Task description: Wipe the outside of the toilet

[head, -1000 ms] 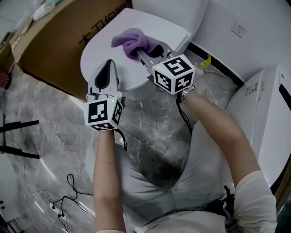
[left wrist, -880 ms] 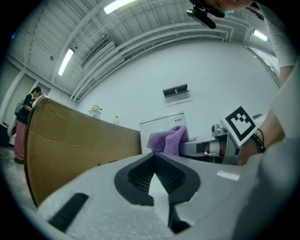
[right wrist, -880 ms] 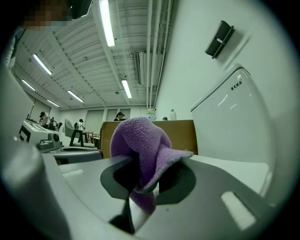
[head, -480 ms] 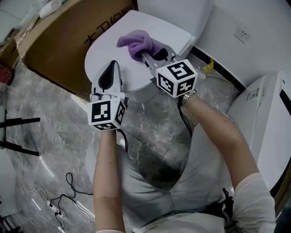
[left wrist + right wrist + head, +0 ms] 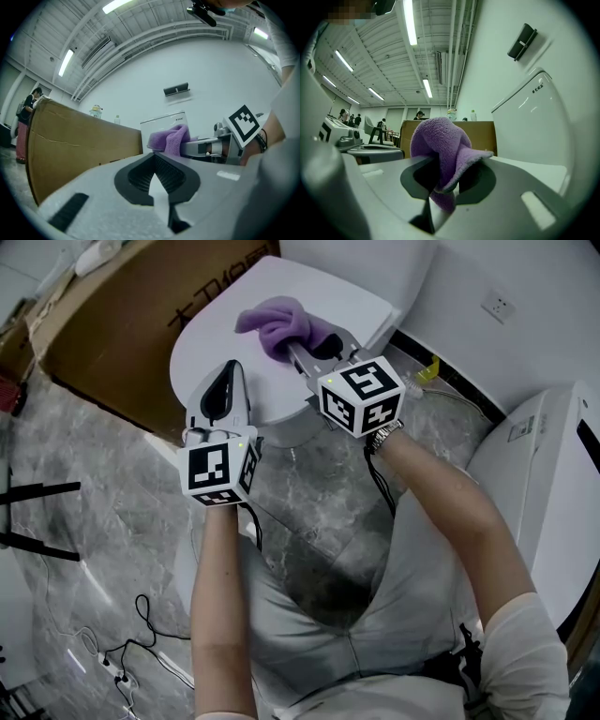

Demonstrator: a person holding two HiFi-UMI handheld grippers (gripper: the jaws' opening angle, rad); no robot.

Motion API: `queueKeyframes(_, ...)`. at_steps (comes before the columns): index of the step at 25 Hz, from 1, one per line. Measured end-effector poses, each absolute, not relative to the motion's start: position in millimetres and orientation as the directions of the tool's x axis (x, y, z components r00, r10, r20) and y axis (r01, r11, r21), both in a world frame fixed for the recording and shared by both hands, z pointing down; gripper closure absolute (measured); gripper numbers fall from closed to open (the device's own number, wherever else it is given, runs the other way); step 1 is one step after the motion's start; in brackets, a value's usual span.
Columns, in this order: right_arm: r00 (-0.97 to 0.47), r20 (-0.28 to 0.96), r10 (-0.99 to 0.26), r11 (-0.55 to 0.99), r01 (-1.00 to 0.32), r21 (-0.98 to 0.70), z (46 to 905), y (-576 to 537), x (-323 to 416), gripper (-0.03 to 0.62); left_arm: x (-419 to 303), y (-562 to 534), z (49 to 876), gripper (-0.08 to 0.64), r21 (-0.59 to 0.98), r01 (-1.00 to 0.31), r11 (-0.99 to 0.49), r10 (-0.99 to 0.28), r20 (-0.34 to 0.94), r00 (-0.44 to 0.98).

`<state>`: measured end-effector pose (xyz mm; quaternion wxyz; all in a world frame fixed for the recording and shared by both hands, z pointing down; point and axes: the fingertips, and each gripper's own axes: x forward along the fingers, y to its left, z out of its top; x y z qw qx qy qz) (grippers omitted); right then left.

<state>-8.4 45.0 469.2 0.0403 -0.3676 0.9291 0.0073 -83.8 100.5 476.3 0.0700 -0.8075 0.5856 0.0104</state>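
Note:
The white toilet stands at the top of the head view, its closed lid [image 5: 204, 345] in front of the tank [image 5: 370, 268]. A purple cloth [image 5: 279, 322] lies bunched on the lid, and my right gripper [image 5: 300, 345] is shut on it. In the right gripper view the cloth [image 5: 440, 143] bulges up out of the closed jaws, with the tank [image 5: 534, 122] to the right. My left gripper [image 5: 228, 373] is shut with nothing in it, low over the lid's front left edge. The left gripper view shows its jaws [image 5: 154, 176] closed, the cloth [image 5: 171, 138] beyond them.
A large brown cardboard box [image 5: 112, 324] stands against the toilet's left side. A white appliance [image 5: 548, 465] is at the right. Behind the toilet are a yellow fitting [image 5: 427, 367] and a wall socket [image 5: 493, 302]. Cables [image 5: 131, 652] and black stand legs [image 5: 33, 521] lie on the grey marble floor.
The right gripper and the purple cloth have shifted only slightly on the lid. The left gripper has stayed shut at the lid's front left edge.

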Motion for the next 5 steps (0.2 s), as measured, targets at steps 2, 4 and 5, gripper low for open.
queueKeyframes(2, -0.728, -0.081, -0.681, 0.73, -0.683, -0.011, 469.1, 45.0, -8.7, 0.515, -84.1, 99.8, 476.1, 0.555, -0.096, -0.948, -0.303, -0.945, -0.1, 0.312)
queueKeyframes(4, -0.729, -0.081, -0.68, 0.731, -0.682, -0.003, 469.0, 45.6, -8.6, 0.515, -83.8, 99.5, 476.2, 0.554, -0.094, -0.949, -0.302, -0.945, -0.099, 0.311)
queueKeyframes(5, -0.729, -0.081, -0.68, 0.731, -0.682, 0.002, 469.0, 45.9, -8.6, 0.515, -83.6, 99.3, 476.4, 0.554, -0.094, -0.949, -0.301, -0.946, -0.099, 0.31)
